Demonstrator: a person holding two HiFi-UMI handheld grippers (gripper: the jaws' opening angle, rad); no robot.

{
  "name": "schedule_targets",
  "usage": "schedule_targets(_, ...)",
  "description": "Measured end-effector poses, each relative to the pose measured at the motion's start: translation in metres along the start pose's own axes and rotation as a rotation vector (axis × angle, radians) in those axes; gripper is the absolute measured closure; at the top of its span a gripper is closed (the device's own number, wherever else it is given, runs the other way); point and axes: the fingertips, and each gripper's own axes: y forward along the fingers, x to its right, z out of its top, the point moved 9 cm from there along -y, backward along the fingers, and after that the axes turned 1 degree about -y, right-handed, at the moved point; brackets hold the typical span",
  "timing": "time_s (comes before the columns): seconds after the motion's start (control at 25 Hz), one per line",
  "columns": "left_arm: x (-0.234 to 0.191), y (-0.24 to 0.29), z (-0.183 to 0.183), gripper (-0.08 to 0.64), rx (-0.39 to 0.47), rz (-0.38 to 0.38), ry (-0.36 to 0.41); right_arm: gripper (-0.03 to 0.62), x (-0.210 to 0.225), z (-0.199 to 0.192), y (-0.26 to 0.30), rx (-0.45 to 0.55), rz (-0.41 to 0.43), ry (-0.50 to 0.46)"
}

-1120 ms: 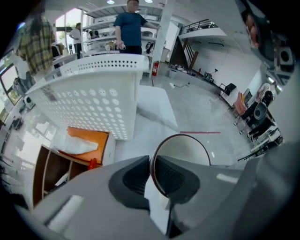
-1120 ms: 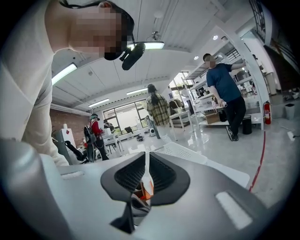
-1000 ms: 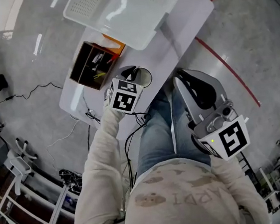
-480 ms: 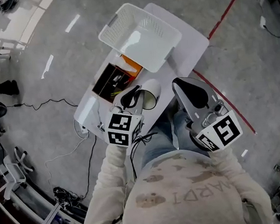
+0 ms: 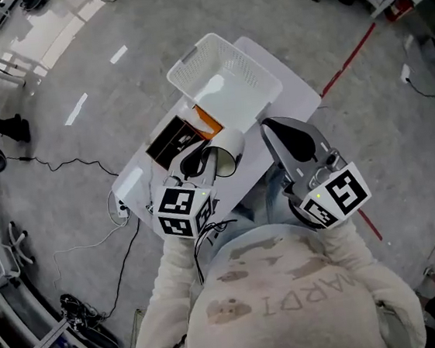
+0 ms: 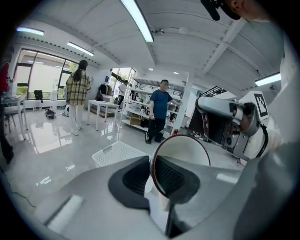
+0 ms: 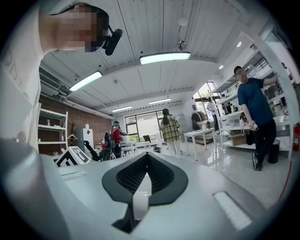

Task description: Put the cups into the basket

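A white cup [image 5: 227, 151] with a dark rim [image 6: 180, 161] lies tipped on its side in my left gripper [image 5: 200, 157], whose jaws are shut on the cup's rim [image 6: 152, 171]. It hangs above the near part of the white table [image 5: 290, 91]. The white mesh basket [image 5: 222, 79] stands on the far part of the table and looks to hold nothing; in the left gripper view the basket [image 6: 117, 153] is ahead and to the left. My right gripper [image 5: 290, 139] is held beside the table's near right edge, jaws together with nothing between them [image 7: 146, 161].
A dark open box [image 5: 173, 139] with small items stands on the table left of the basket, with an orange object [image 5: 210, 120] behind it. Cables [image 5: 84, 165] trail on the grey floor at left. A red line [image 5: 349, 61] crosses the floor at right. People stand far off.
The left gripper has kept hold of the cup and drawn it back toward me. The head view has swung, so the table and basket look smaller and more central.
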Motion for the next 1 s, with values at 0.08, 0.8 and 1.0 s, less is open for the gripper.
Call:
schedule_targets(0.08,0.002,0.007,0.007,0.518,0.024,0.043,-0.023,0.565,0.017,0.005,0.008,0.001,0.048,-0.007)
schedule_targets(0.8,0.041,0.125,0.050,0.518,0.130,0.454,-0.293,0.565,0.187,0.030,0.078,-0.056,0.504,-0.017)
schedule_targets(1.0,0.033,0.160,0.039,0.518,0.095,0.517,-0.362,0.565,0.215,0.015,0.096,-0.094,0.573,0.008)
